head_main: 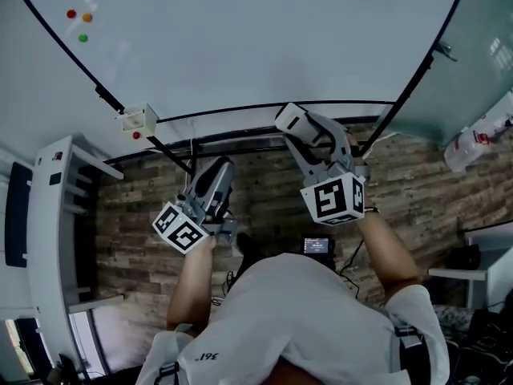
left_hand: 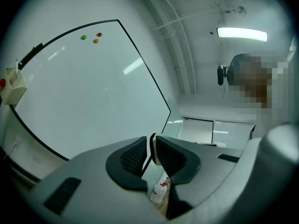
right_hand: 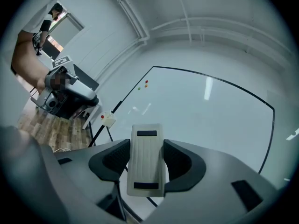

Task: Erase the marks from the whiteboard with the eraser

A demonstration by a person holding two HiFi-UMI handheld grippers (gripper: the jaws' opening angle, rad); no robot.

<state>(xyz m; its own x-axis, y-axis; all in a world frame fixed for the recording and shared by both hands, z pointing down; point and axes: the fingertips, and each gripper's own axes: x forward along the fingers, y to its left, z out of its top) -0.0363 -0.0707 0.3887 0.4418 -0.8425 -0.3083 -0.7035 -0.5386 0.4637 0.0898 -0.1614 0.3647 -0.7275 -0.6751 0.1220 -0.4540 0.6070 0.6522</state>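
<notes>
The whiteboard [head_main: 264,46] fills the upper head view, black-framed, and I see no marks on it; three small magnets [head_main: 78,18], red, orange and green, sit near one corner. My right gripper [head_main: 298,127] is shut on the eraser [right_hand: 146,160], a white block with two black strips, held a little short of the board's [right_hand: 201,115] lower edge. My left gripper [head_main: 218,171] hangs lower and to the left. Its pads [left_hand: 133,155] are nearly together with nothing between them, and the board [left_hand: 84,92] lies ahead on its left.
A small white box with a red button [head_main: 138,120] is fixed at the board's lower left corner. A white rack [head_main: 56,215] stands at the left on the wood-pattern floor. A spray bottle [left_hand: 159,190] lies on the floor by the right wall.
</notes>
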